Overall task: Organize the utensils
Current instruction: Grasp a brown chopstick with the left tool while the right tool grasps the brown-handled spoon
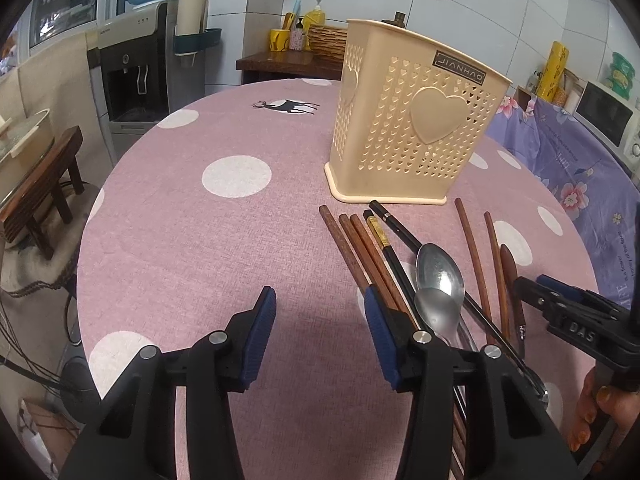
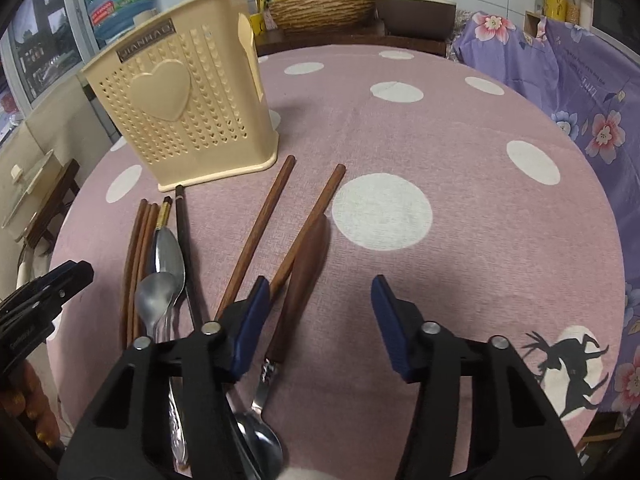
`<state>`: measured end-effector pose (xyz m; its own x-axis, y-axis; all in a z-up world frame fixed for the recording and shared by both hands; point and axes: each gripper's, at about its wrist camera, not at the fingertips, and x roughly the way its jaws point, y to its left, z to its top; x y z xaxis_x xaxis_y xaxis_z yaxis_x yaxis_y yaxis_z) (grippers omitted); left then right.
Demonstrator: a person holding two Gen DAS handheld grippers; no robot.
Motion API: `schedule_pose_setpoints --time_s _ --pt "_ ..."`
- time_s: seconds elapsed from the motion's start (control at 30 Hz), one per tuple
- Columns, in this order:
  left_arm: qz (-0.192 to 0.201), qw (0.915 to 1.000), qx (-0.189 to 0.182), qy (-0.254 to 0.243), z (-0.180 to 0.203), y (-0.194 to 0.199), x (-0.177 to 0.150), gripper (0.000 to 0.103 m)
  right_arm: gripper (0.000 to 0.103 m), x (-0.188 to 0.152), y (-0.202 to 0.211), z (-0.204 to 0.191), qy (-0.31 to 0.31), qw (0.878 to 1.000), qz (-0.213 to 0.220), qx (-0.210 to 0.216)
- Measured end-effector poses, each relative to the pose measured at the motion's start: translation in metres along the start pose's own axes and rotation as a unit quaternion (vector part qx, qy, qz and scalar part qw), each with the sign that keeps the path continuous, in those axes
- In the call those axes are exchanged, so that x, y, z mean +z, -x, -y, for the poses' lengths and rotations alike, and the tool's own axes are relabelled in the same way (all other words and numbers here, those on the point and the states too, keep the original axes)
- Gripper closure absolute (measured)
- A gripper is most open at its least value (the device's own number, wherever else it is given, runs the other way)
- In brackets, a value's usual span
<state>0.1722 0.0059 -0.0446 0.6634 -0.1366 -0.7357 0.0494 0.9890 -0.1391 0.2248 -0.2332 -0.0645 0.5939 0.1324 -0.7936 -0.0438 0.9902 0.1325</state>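
A beige perforated utensil holder (image 1: 412,120) with a heart stands on the pink dotted tablecloth; it also shows in the right wrist view (image 2: 180,108). In front of it lie brown wooden chopsticks (image 1: 368,252), black chopsticks (image 1: 396,232), two steel spoons (image 1: 438,280) and a wooden-handled spoon (image 2: 304,276). Two more brown chopsticks (image 2: 260,232) lie beside them. My left gripper (image 1: 320,336) is open and empty, just left of the utensils. My right gripper (image 2: 316,320) is open and empty, its left finger over the wooden-handled spoon.
The round table's edge (image 1: 104,208) drops off to the left near a water dispenser (image 1: 136,64) and a wooden stool (image 1: 40,196). A purple floral cloth (image 2: 592,92) covers furniture on the right. A wicker basket (image 2: 324,12) sits behind the table.
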Motion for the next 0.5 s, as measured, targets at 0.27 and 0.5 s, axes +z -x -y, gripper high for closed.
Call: schedule_pose_setpoints --time_s 0.27,0.5 --pt "-0.013 0.9999 0.005 0.0 -0.002 -0.008 0.003 0.057 0.076 0.01 -0.016 0.0 0.019 0.999 -0.003 -0.037" --pt "-0.035 0.9993 -0.014 0.009 -0.002 -0.02 0.015 0.057 0.085 0.018 -0.018 0.012 0.021 1.0 -0.008 -0.01"
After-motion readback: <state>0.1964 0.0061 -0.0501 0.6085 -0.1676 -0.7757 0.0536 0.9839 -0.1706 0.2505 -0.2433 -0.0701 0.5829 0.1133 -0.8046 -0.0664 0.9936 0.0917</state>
